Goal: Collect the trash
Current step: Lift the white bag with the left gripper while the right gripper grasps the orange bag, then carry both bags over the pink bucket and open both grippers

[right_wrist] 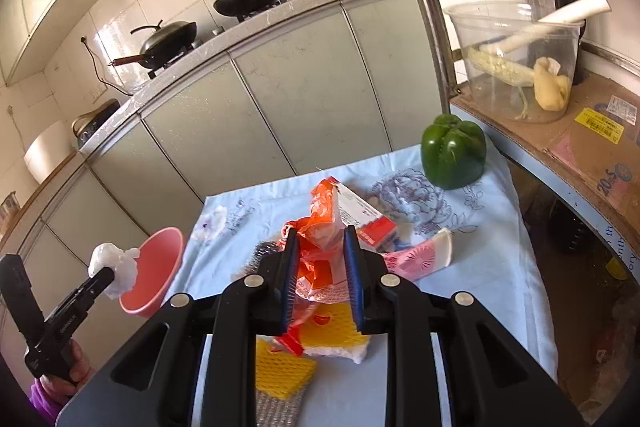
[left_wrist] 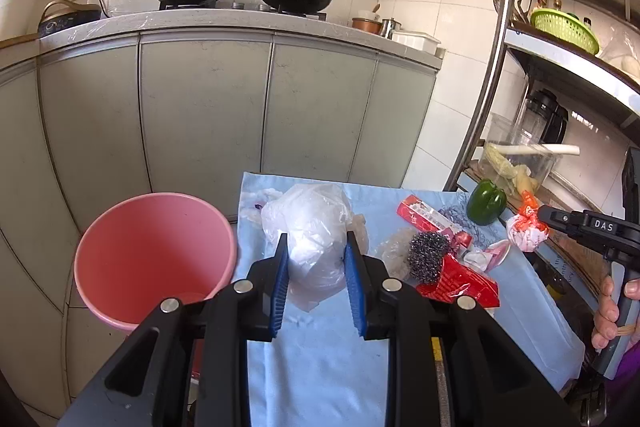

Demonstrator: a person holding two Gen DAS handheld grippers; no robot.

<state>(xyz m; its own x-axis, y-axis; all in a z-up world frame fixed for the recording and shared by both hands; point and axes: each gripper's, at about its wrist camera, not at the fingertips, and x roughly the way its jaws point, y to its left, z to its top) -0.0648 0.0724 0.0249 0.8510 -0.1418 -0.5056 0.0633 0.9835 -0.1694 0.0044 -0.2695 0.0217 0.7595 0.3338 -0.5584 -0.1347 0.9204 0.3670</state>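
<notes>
My left gripper (left_wrist: 316,247) is shut on a crumpled clear white plastic bag (left_wrist: 310,223) and holds it above the blue cloth, right of the pink bucket (left_wrist: 154,259). In the right wrist view the same gripper (right_wrist: 114,273) holds the bag (right_wrist: 114,269) beside the bucket (right_wrist: 154,273). My right gripper (right_wrist: 320,243) is shut on an orange and white plastic wrapper (right_wrist: 320,227), also seen in the left wrist view (left_wrist: 526,227). On the cloth lie a red wrapper (left_wrist: 460,279), a red and white box (left_wrist: 424,213), a steel scourer (left_wrist: 428,255) and yellow foam netting (right_wrist: 304,347).
A green bell pepper (right_wrist: 454,151) stands on the light blue cloth (right_wrist: 488,267). A clear tub (right_wrist: 520,63) with vegetables sits on a cardboard-lined shelf at right. Grey cabinet doors (left_wrist: 200,115) stand behind, with woks on the stove above. A pink patterned packet (right_wrist: 420,255) lies on the cloth.
</notes>
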